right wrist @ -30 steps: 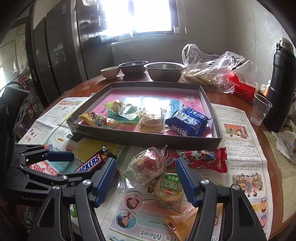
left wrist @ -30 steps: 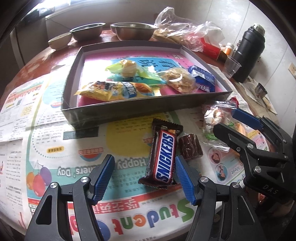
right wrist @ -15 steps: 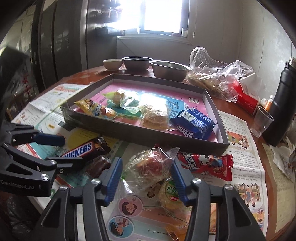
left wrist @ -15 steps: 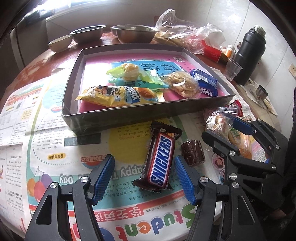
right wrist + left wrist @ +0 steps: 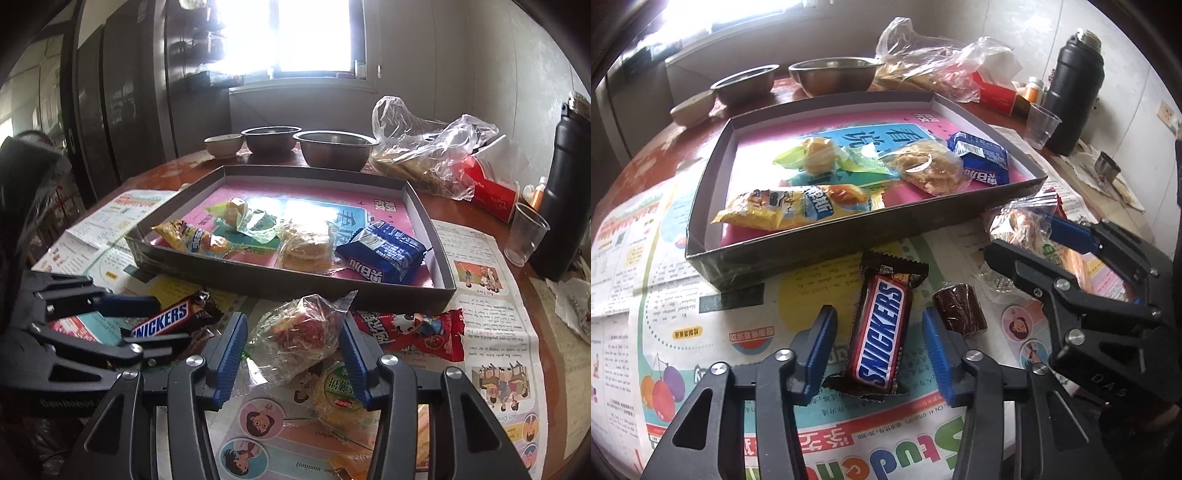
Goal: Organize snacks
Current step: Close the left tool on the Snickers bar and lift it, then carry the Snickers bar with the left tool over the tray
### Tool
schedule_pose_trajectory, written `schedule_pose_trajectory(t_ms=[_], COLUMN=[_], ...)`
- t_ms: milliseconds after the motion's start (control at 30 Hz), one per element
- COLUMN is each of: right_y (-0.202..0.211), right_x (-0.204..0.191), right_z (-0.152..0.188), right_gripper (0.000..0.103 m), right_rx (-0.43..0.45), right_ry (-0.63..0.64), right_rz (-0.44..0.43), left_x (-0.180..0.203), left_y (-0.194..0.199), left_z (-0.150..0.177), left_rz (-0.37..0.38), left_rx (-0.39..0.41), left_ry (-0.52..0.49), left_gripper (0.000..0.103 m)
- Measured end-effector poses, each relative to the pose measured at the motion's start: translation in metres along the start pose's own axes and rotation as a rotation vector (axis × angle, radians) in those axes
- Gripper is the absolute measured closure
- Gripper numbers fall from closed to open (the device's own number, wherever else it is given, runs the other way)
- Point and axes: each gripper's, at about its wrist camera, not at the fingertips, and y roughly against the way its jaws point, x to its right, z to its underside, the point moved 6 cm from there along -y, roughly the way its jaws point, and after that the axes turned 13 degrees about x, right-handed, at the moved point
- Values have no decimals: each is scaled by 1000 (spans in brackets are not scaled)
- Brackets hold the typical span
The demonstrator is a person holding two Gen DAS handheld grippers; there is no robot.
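Left gripper (image 5: 879, 341): jaws have just been closing around the Snickers bar (image 5: 881, 332), gaps still visible both sides. Right gripper (image 5: 291, 347): jaws narrowed on the clear-wrapped pastry (image 5: 299, 332), pads now at its wrapper; contact cannot be told.

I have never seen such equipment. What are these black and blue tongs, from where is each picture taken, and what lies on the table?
There is no robot here. A person holds one tool in each hand, each with two blue-padded jaws and a camera looking along them. One picture comes from the left gripper, the other from the right gripper. Snacks lie on newspaper, and a shallow box already holds four packets. The left jaws have just been closing around a Snickers bar; gaps show on both sides, so it is not gripped. The right jaws have also been closing, around a clear-wrapped pastry; whether they press it I cannot tell. A red packet lies nearby.
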Motion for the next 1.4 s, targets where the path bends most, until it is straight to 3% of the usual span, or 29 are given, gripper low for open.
schedule_pose_trajectory(t_ms=[100, 200, 600, 1400], right_y=[1, 3, 8, 25], right_x=[1, 1, 6, 11], right_z=[-2, -3, -6, -21], right_gripper=[53, 53, 53, 53], right_rx=[4, 10, 25, 75], right_ry=[-13, -17, -56, -86], right_rz=[-4, -3, -12, -8], left_x=[3, 6, 3, -15], left_y=[-1, -1, 8, 43], left_z=[0, 0, -4, -29], left_rz=[-13, -26, 32, 31], left_rx=[11, 19, 31, 128], left_ry=[-33, -54, 10, 89], left_gripper=[71, 74, 74, 74])
